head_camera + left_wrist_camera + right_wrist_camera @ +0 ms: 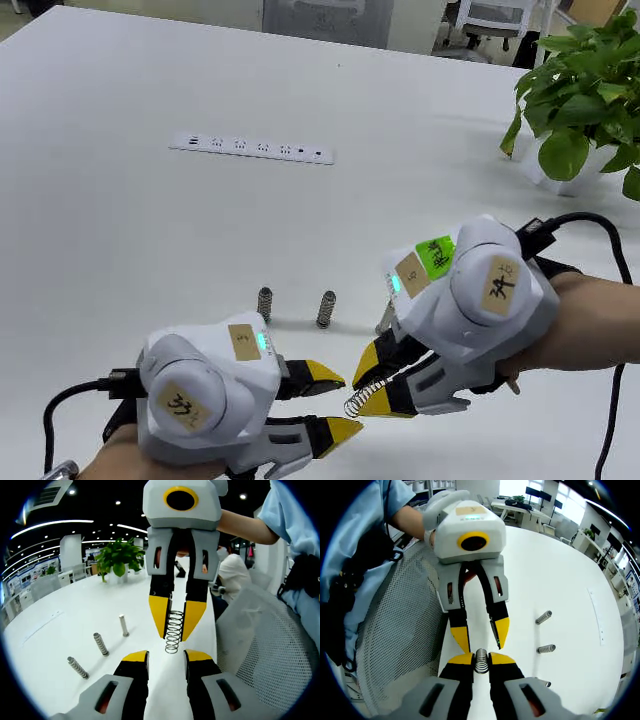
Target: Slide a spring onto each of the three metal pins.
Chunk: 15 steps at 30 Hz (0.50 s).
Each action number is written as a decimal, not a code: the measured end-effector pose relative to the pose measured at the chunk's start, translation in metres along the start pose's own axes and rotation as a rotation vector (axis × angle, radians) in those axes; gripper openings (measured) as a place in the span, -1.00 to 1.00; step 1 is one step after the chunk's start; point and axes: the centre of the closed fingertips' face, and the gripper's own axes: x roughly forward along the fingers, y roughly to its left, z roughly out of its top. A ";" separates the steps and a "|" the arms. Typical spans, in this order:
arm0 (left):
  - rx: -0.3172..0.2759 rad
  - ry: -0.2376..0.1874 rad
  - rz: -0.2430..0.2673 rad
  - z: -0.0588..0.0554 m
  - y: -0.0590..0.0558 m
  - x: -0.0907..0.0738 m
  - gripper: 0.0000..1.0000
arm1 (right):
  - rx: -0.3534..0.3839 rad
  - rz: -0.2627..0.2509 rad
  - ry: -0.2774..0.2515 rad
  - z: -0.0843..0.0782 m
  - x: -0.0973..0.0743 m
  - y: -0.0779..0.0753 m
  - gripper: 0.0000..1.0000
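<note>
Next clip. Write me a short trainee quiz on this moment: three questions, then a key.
1. How many metal pins already carry a spring?
2. True or false: the left gripper is shut on a spring.
3. Which holds the loose spring? A) right gripper B) left gripper C) neither
Key: 1. two; the third is a bare pin. 2. false, it is open. 3. A.

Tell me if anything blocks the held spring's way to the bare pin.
Nothing visible does. The spring is clamped in the right gripper, and only open table lies between it and the bare pin. The two spring-covered pins stand beyond that pin, off the path.
</note>
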 end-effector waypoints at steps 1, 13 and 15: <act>-0.024 -0.003 0.014 -0.002 0.003 -0.002 -0.40 | 0.000 0.000 0.004 -0.002 0.000 -0.001 -0.76; -0.172 -0.046 0.168 -0.010 0.034 -0.028 0.31 | 0.006 -0.017 0.030 -0.013 -0.003 -0.010 -0.75; -0.198 -0.048 0.192 -0.010 0.040 -0.032 0.49 | 0.005 -0.019 0.035 -0.015 -0.004 -0.012 -0.75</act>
